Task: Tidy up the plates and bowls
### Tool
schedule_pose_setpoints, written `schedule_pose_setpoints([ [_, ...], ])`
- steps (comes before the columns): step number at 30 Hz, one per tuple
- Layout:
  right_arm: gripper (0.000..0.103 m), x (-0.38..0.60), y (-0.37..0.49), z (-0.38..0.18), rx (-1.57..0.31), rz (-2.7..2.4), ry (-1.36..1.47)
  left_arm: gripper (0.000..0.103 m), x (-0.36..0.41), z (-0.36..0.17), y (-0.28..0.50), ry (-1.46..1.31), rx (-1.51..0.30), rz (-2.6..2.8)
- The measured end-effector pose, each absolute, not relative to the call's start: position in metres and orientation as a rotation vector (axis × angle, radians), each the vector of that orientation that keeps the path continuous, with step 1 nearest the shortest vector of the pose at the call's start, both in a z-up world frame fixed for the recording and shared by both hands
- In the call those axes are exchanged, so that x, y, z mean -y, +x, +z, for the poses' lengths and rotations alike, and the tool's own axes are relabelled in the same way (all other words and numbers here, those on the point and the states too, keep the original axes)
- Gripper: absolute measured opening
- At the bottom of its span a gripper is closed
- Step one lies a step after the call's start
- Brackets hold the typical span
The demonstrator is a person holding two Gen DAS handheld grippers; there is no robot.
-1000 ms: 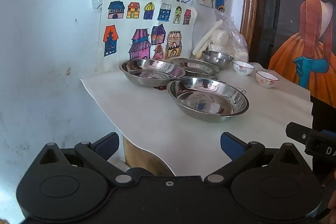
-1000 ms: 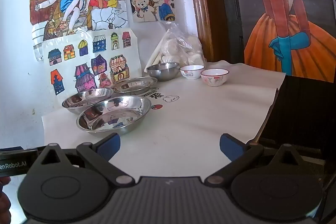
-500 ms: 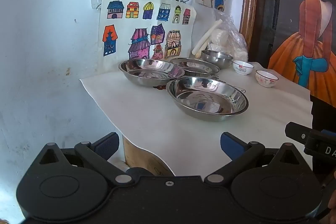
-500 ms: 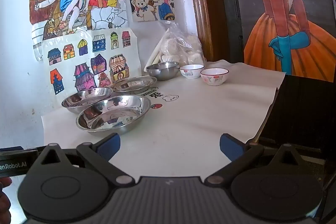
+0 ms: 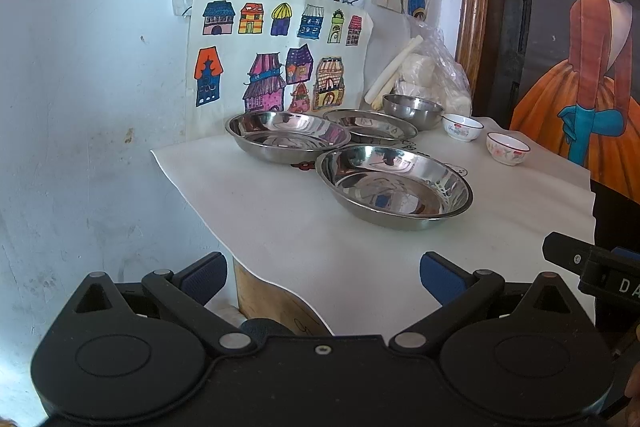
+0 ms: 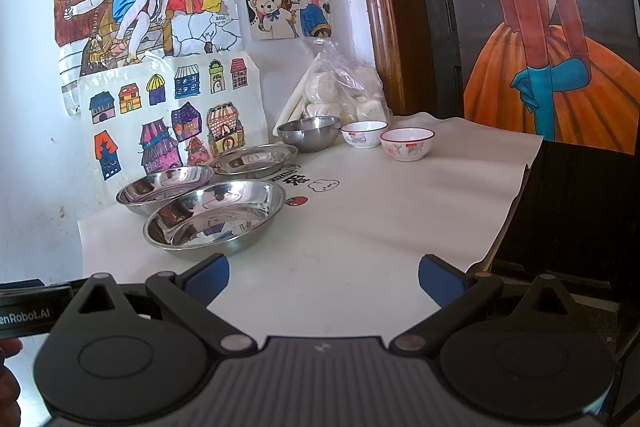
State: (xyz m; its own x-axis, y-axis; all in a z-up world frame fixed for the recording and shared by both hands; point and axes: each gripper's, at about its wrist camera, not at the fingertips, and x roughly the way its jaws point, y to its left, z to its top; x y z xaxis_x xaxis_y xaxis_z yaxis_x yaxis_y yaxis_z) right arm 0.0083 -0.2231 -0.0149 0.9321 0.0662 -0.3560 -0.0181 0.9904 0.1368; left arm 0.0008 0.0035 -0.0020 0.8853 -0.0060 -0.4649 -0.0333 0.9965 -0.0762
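Note:
Three shallow steel plates sit on the white-covered table (image 5: 280,227): the nearest plate (image 5: 394,185) (image 6: 214,217), one behind it at the left (image 5: 286,135) (image 6: 164,187), and a third further back (image 5: 370,125) (image 6: 254,159). A deeper steel bowl (image 5: 412,111) (image 6: 310,133) stands by the wall, with two small white ceramic bowls (image 5: 462,127) (image 5: 507,148) (image 6: 363,133) (image 6: 407,143) to its right. My left gripper (image 5: 322,277) hangs open off the table's near left edge. My right gripper (image 6: 322,277) is open over the near edge, just short of the nearest plate. Both hold nothing.
A clear plastic bag (image 6: 344,91) of white items and a white stick lean in the back corner. Drawings (image 6: 172,115) hang on the wall behind the plates. A dark cabinet (image 6: 580,207) borders the table's right side. The right gripper's body (image 5: 592,267) shows at the left view's right edge.
Both views have shifted only very slightly; the plates and bowls have not moved and both grippers stay open.

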Motion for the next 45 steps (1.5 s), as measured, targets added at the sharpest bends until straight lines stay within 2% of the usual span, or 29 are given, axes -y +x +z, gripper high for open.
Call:
schedule_pose_setpoints([
  [45, 0.103, 0.2215, 0.0099, -0.0155, -0.375, 0.043, 0.132, 0.102, -0.0036, -0.0030, 0.0012, -0.082, -0.487, 0.014],
])
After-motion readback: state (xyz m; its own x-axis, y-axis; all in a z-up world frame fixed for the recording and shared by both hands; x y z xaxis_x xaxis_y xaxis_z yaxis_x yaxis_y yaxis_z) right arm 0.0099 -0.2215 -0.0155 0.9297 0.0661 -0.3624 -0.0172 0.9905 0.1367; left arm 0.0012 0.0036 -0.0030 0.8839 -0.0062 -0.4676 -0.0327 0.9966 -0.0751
